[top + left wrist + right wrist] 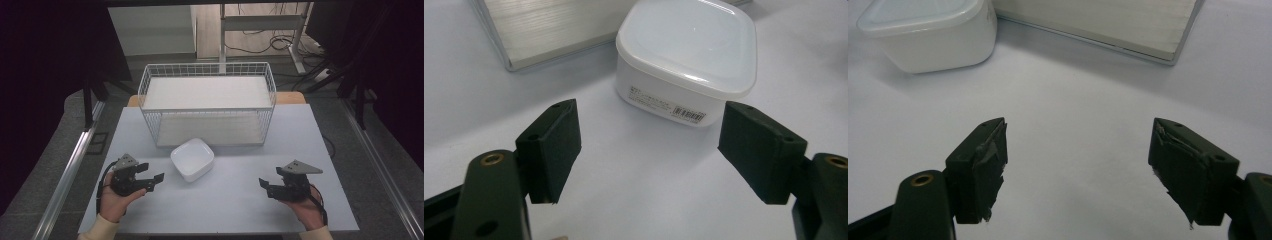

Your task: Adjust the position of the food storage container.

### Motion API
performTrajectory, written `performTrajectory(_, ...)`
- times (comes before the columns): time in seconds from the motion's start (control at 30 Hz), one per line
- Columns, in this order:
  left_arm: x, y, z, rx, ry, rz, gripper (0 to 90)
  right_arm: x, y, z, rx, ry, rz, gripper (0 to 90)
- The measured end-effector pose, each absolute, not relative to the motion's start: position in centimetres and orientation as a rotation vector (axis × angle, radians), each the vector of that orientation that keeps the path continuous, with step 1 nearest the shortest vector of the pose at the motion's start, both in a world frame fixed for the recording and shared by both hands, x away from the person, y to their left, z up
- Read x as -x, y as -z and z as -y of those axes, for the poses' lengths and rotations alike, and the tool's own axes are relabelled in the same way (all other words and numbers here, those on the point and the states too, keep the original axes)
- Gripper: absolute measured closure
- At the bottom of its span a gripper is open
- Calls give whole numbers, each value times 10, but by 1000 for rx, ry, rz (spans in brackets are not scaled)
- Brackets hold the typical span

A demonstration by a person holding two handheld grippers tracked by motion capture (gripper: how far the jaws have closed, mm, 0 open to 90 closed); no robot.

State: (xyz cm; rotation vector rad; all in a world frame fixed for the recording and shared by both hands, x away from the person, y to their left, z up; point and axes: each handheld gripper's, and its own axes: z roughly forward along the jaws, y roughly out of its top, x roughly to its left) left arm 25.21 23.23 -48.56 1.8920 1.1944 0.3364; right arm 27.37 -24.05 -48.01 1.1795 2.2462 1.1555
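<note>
Near the table's (pixel 230 205) middle, the lidded white container (pixel 192 159) sits just right of the left gripper (pixel 153 181), beyond its fingertips, untouched. Both grippers' jaws gape wide on nothing; the right gripper (pixel 265 186) rests well apart to the container's right.

White lidded container (pixel 192 159) with a small black barcode label (pixel 688 114), white wire basket (pixel 207 102) in a grid pattern, pale grey counter (pixel 235 200), black tongs with brass-coloured rivets, grey plates on top, cream sleeves

left gripper (pixel 151 179): black, grey three-cornered plate, brass-ringed holes | right gripper (pixel 266 186): black, pads frayed | cream sleeves (pixel 98 231) worn
</note>
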Motion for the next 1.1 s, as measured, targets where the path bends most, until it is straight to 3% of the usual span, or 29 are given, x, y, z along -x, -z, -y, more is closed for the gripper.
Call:
performTrajectory(0.47,-252,482,-234,-1889,-344,-1192,252,-274,482,240,-1178,-1136,-2256,236)
performTrajectory(1.1,-288,453,-220,-1902,-364,-1177,395,-275,478,247,-1210,-1149,-2225,240)
